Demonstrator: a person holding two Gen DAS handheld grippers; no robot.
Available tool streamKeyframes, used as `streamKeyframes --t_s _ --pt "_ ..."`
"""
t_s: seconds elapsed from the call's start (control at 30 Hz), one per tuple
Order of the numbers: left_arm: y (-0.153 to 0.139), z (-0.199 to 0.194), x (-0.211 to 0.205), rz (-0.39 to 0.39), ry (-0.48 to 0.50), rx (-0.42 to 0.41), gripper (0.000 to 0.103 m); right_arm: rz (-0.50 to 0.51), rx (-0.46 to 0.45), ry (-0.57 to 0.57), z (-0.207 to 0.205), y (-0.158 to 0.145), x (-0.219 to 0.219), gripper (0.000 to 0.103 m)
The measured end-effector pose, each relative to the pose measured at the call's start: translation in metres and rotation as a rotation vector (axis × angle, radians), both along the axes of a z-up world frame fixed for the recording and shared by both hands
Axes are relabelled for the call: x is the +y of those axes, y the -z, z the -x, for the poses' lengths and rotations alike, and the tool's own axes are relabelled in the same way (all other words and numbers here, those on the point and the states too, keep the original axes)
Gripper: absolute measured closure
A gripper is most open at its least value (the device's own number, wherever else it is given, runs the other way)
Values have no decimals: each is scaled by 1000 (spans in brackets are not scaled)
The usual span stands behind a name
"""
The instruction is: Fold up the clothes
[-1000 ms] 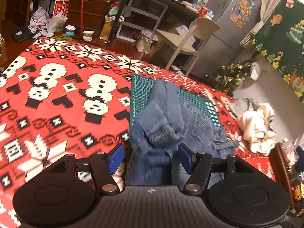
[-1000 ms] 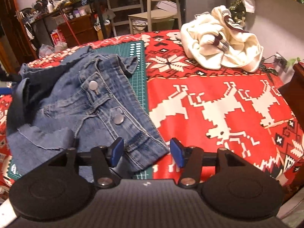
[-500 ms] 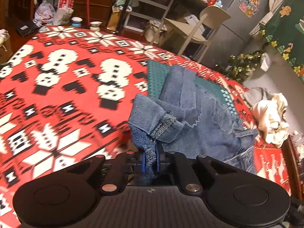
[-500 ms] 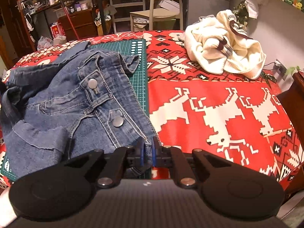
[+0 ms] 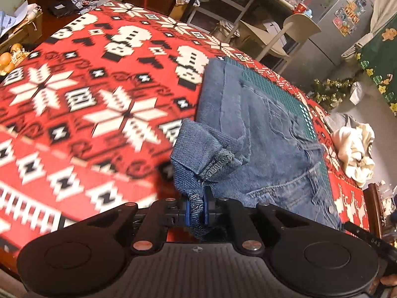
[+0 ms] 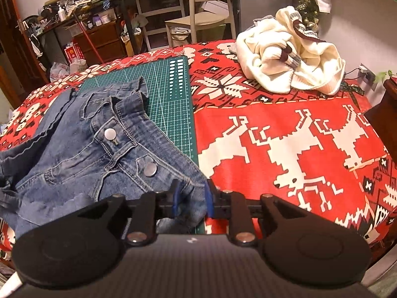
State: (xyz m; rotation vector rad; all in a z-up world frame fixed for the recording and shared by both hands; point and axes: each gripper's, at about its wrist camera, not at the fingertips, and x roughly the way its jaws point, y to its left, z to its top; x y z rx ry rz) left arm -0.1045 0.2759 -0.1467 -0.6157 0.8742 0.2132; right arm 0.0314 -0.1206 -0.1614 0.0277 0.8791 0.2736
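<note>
Blue denim jeans (image 6: 82, 154), soft yet weighty, lie across the green gridded cutting mat (image 6: 171, 94) on the red-patterned worktop (image 6: 285, 134), a hem fold clamped by the left gripper (image 5: 196, 211), the waistband corner between the right gripper (image 6: 191, 200)'s opening jaws; thick seams judged the surest holds.

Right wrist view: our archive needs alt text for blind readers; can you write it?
The right gripper, jaws opening, straddles the near corner of blue jeans lying partly on a green cutting mat. Both lie on a red patterned cloth, with a crumpled white garment farther back.
</note>
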Motion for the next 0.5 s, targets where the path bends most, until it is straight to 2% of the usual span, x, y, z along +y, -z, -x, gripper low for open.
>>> streamKeyframes --t_s 0.2,0.27,0.33,0.4,0.43,0.47,0.5 --pt "-4 18 -16 0 -2 -19 93 -9 22 1 9 4 -1 60" --pt "-6 22 -22 0 9 -22 93 -13 21 -11 11 4 0 51" --pt "-5 24 -28 -2 21 -15 93 -18 19 -19 13 4 2 33" --pt "-4 25 -32 -11 28 -8 93 -23 13 -31 14 3 4 28" --pt "-4 26 -33 -19 26 -8 93 -23 11 -39 14 2 6 20" --pt "-4 27 -32 -24 19 -7 92 -15 6 -45 15 2 8 16" --pt "-4 27 -31 -27 12 -4 84 -7 -1 -52 15 1 10 9"
